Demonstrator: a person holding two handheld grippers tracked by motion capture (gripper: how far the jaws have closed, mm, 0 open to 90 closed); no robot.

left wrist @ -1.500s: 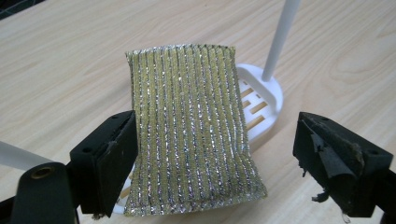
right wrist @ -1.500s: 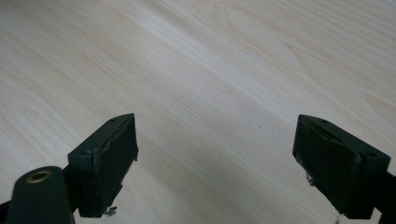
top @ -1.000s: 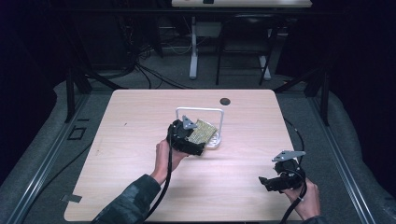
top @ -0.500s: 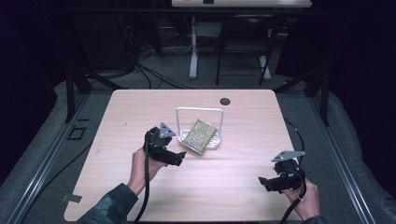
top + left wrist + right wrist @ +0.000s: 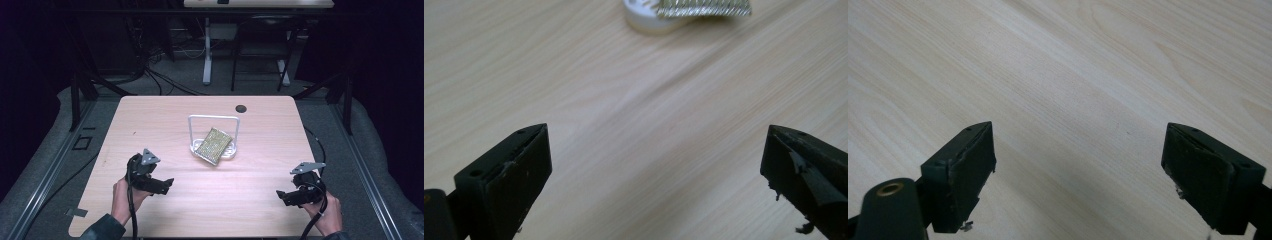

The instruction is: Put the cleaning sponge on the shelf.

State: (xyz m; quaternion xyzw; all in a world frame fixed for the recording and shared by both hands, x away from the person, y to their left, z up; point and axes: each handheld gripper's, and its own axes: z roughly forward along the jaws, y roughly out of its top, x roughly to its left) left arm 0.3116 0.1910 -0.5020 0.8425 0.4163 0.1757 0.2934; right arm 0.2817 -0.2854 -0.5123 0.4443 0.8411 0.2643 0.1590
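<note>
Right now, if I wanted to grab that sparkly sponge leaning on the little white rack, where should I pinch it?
Probably the sponge's low front corner, which juts past the white rack's base toward you. Come from the near side with the left hand-held gripper, jaws wide open, closing across its thin faces; the rack's hoop blocks the back.

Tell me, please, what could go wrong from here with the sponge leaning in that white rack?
The sponge leans tilted against the white rack with a corner past the base, so it might slip onto the table. The rack looks light; a nudge from the left gripper, open and aimed its way, could push it.
</note>
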